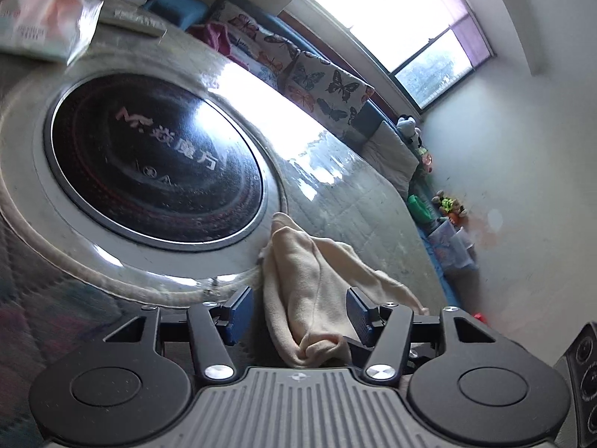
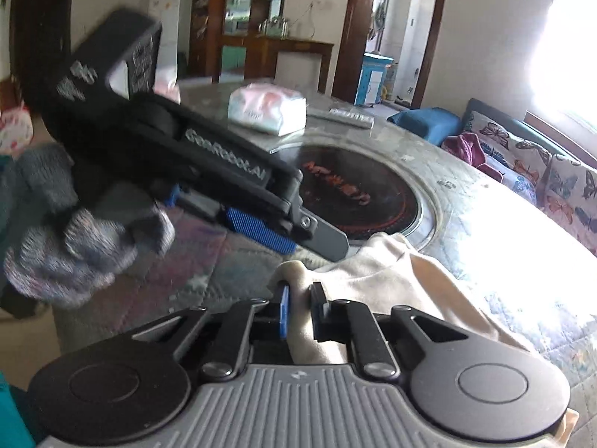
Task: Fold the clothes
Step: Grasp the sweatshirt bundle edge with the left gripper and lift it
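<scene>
On the near edge of the table [image 1: 335,201], beside its dark round inset: cream garment [image 1: 309,283], bunched; right tool [image 2: 298,311] pinching a fold, left tool [image 1: 298,315] spread around the cloth, unpressed; advice: keep the pinch while drawing the fabric flat

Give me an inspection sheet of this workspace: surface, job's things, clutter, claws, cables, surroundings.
Surface: glossy grey marbled table with a round black glass inset.
Job's things: cream fabric garment, bunched at the table edge.
Clutter: pink-and-white plastic-wrapped pack; grey flat remote-like item.
Claws: left claw open, garment between its jaws; right claw shut on garment.
Cables: nothing seen.
Surroundings: butterfly-print cushioned sofa, window, wooden cabinet.
</scene>
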